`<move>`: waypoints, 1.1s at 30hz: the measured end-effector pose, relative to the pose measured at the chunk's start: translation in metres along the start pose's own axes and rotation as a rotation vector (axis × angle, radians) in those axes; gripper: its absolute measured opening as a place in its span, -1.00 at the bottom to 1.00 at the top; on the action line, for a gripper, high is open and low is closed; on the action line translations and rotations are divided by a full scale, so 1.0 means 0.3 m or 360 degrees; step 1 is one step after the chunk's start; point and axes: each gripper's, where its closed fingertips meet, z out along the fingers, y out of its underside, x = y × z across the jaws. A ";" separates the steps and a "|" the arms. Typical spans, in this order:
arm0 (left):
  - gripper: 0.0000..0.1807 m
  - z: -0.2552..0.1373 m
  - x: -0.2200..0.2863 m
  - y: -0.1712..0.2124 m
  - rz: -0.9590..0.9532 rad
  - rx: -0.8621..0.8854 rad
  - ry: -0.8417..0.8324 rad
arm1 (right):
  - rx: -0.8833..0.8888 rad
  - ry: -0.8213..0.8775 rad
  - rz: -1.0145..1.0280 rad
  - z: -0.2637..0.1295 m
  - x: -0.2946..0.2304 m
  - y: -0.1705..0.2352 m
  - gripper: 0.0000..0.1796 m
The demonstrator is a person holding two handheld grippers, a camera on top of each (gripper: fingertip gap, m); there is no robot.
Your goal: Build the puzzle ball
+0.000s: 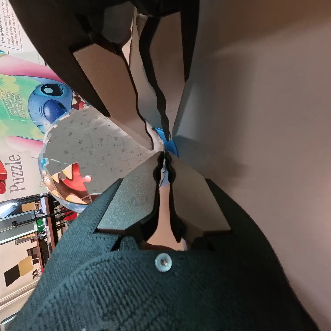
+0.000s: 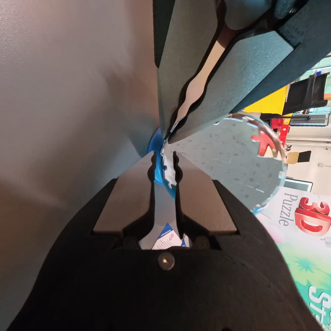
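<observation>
grey half-built puzzle ball (image 1: 93, 152) (hollow side showing), left gripper (image 1: 165, 157) and right gripper (image 2: 163, 155) both pinching its rim

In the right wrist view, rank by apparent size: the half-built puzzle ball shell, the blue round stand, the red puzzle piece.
1. Grey half-built puzzle ball shell, largest.
2. Blue round stand, partly hidden behind fingers, so unsure.
3. Red puzzle piece, smallest.

The half-built puzzle ball (image 1: 86, 148) sits on its stand (image 1: 170, 143), with the puzzle box (image 1: 19, 111) behind it.
</observation>
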 end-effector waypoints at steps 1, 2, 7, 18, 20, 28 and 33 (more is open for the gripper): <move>-1.00 -0.001 0.000 -0.001 -0.0007 0.0004 0.0001 | 0.0001 -0.0002 -0.0003 0.000 0.000 -0.001 -0.84; -1.00 -0.001 -0.001 -0.001 -0.0015 0.0007 0.0001 | 0.0005 -0.0003 -0.0005 0.000 -0.001 -0.003 -0.84; -1.00 -0.001 -0.002 0.000 -0.0053 0.0009 -0.0005 | 0.0005 0.0014 0.0000 -0.004 0.002 0.001 -0.82; -1.00 -0.002 -0.004 -0.002 -0.0093 0.0017 -0.0033 | -0.0013 0.0002 0.0038 -0.007 0.000 0.018 -0.80; -1.00 -0.002 -0.006 -0.005 -0.0101 0.0023 -0.0026 | -0.0012 -0.0001 0.0042 -0.006 0.000 0.019 -0.80; -1.00 0.002 -0.003 -0.001 -0.0078 0.0001 0.0000 | -0.0006 -0.0024 0.0036 0.000 0.000 0.012 -0.84; -1.00 0.004 -0.005 -0.001 -0.0066 -0.0005 0.0006 | -0.0025 -0.0070 0.0006 0.001 -0.005 0.010 -0.84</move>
